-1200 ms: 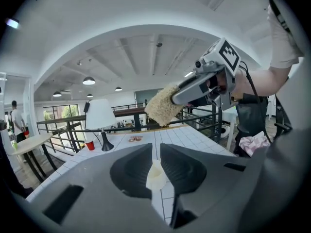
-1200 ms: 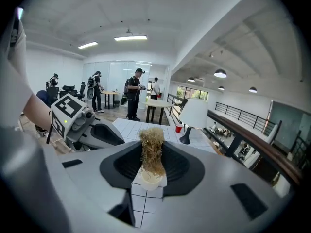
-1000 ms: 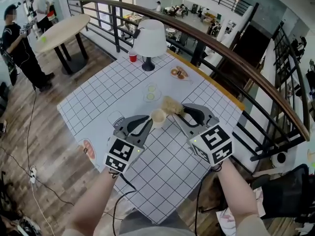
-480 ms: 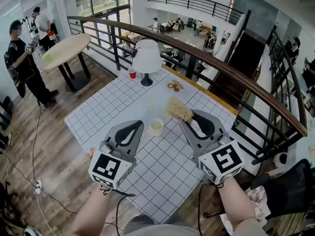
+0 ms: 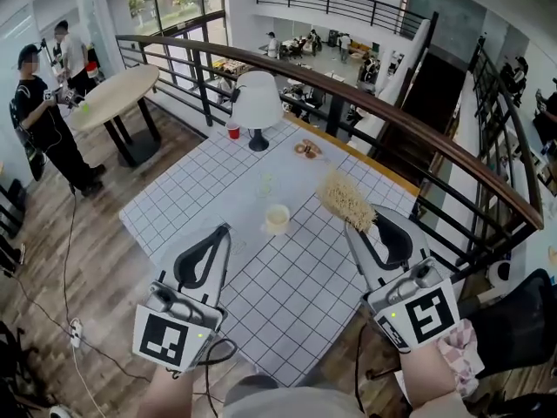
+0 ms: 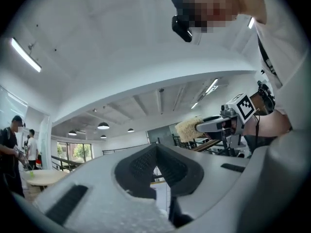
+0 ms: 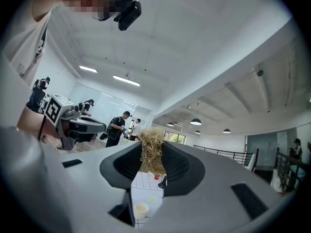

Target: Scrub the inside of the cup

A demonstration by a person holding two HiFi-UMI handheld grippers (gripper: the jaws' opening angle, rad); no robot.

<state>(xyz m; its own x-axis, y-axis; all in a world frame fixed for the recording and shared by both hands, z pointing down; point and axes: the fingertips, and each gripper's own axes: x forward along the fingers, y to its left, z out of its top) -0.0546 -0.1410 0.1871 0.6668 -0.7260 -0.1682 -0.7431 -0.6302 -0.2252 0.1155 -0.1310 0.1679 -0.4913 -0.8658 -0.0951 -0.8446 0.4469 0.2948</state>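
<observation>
A small cream cup [image 5: 277, 219] stands by itself, upright, on the checked tablecloth [image 5: 296, 294]; the right gripper view shows the cup [image 7: 141, 209] far below the jaws. My right gripper [image 5: 355, 225] is shut on a straw-coloured scrubber [image 5: 346, 199], held up in the air to the right of the cup. Its bristles [image 7: 151, 152] fill the gap between the jaws of the right gripper [image 7: 151, 155]. My left gripper [image 5: 224, 231] hangs near the table's front left, apart from the cup. In its own view the left gripper [image 6: 156, 149] is shut with nothing in it.
A white lamp [image 5: 258, 94], a red cup [image 5: 233, 131] and a small plate of food [image 5: 306, 150] stand at the table's far end. A dark railing [image 5: 409, 129] runs behind and right. A round table [image 5: 113, 90] and a person [image 5: 43, 120] are far left.
The left gripper has let go of the cup, which now stands alone. Both grippers have drawn back toward me, and the scrubber has lifted away from the cup.
</observation>
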